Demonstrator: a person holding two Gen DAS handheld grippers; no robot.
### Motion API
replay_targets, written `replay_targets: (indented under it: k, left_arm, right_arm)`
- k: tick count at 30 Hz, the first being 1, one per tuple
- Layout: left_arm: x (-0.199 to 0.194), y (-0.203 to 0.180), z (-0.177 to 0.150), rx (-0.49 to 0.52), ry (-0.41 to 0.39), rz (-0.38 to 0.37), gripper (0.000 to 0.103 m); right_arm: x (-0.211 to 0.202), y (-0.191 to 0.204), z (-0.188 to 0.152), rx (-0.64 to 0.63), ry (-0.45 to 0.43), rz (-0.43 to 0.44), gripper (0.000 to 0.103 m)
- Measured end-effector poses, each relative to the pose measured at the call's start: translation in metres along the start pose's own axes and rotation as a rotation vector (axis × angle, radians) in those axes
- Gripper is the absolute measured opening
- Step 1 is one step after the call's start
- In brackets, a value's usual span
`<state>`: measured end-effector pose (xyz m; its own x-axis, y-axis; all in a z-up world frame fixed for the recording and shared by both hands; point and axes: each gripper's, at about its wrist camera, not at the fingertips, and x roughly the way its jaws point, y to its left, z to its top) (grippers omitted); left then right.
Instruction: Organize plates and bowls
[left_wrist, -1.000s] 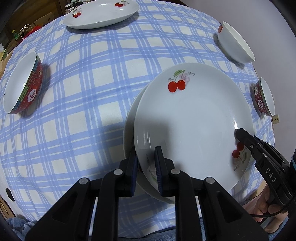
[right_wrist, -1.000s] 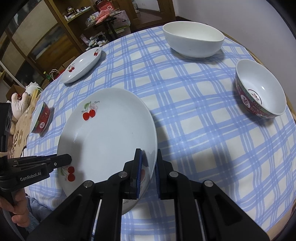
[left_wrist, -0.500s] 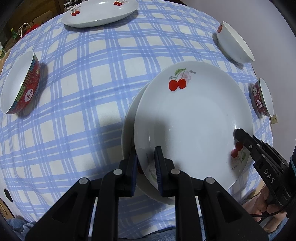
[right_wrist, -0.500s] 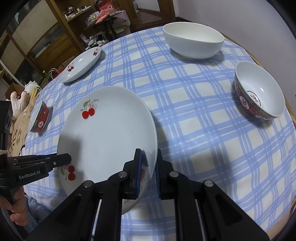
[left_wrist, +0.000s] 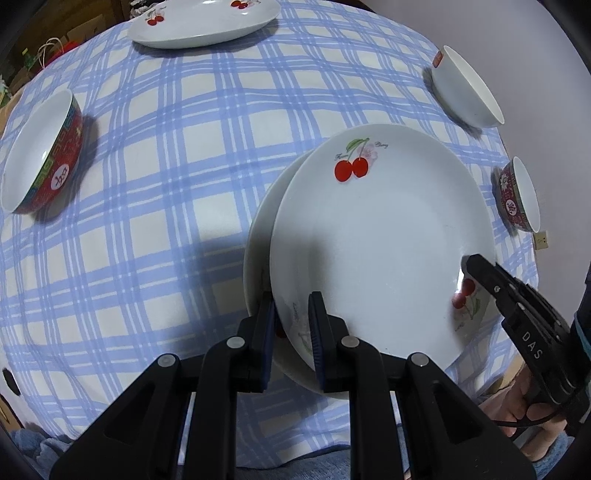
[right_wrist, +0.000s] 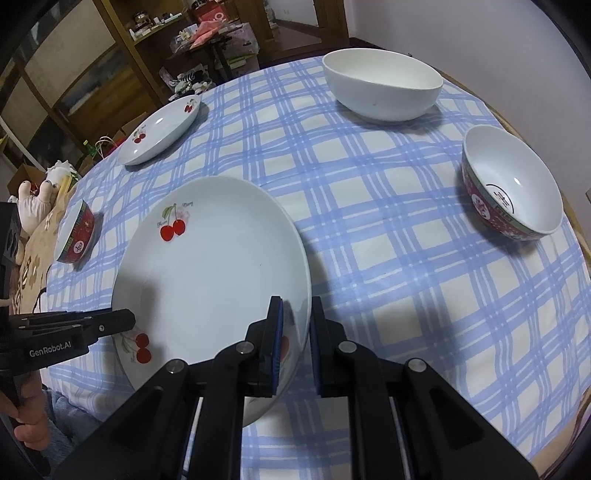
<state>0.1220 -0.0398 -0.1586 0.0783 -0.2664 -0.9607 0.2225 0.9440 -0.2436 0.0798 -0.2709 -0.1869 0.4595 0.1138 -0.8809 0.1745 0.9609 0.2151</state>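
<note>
A white cherry plate (left_wrist: 380, 236) (right_wrist: 214, 266) lies over a second white plate (left_wrist: 258, 236), whose rim shows only along the left side in the left wrist view. My left gripper (left_wrist: 291, 299) is shut on the top plate's near-left rim, with its outer finger over the lower plate. My right gripper (right_wrist: 295, 302) is shut on the same plate's opposite rim. Each gripper's tip shows in the other's view: the right gripper (left_wrist: 476, 266) and the left gripper (right_wrist: 125, 321). I cannot tell whether the top plate touches the lower one.
On the blue checked tablecloth (left_wrist: 166, 166) stand a third cherry plate (left_wrist: 203, 22) (right_wrist: 159, 133) at the far side, a red patterned bowl (left_wrist: 40, 155) (right_wrist: 75, 236), a plain white bowl (left_wrist: 465, 88) (right_wrist: 380, 85) and another red bowl (left_wrist: 517, 195) (right_wrist: 509, 184). Shelves stand beyond the table.
</note>
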Motion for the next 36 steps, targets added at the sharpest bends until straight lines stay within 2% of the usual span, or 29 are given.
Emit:
replay_targets:
  k: [9,13,24,26,28,30,31,32,33,34,36]
  left_arm:
    - [-0.013,0.004,-0.008,0.000,-0.027,0.023,0.018]
    - [-0.021,-0.002,-0.011,0.036,-0.067,0.102,0.018]
    - [-0.040,0.008,-0.007,0.012,-0.118,0.098,0.020]
    - [-0.044,0.010,-0.005,0.006,-0.135,0.104,0.022]
    - [-0.045,0.014,-0.002,-0.004,-0.145,0.090,0.035]
    - [-0.045,0.017,-0.001,-0.015,-0.144,0.093,0.040]
    - [-0.045,0.018,0.000,-0.020,-0.145,0.098,0.043]
    - [-0.046,0.019,0.001,-0.022,-0.147,0.099,0.045]
    - [-0.047,0.020,0.001,-0.024,-0.154,0.100,0.053]
    - [-0.048,0.020,0.002,-0.025,-0.162,0.102,0.060]
    - [-0.053,0.020,0.003,-0.021,-0.187,0.115,0.065]
  right_arm:
    - [-0.006,0.002,-0.007,-0.010,-0.008,0.001,0.014]
    - [-0.010,0.007,-0.008,-0.025,-0.031,0.003,0.014]
    - [-0.022,0.017,-0.008,-0.054,-0.090,-0.010,0.014]
    - [-0.025,0.016,-0.007,-0.050,-0.105,-0.008,0.014]
    - [-0.026,0.016,-0.005,-0.048,-0.112,-0.010,0.014]
    - [-0.026,0.016,-0.003,-0.045,-0.112,-0.016,0.015]
    - [-0.026,0.015,-0.002,-0.042,-0.110,-0.015,0.017]
    - [-0.026,0.015,-0.001,-0.039,-0.111,-0.012,0.024]
    - [-0.027,0.015,-0.001,-0.036,-0.115,-0.008,0.035]
    - [-0.028,0.015,-0.001,-0.034,-0.120,-0.005,0.041]
    - [-0.031,0.014,0.001,-0.025,-0.137,0.001,0.062]
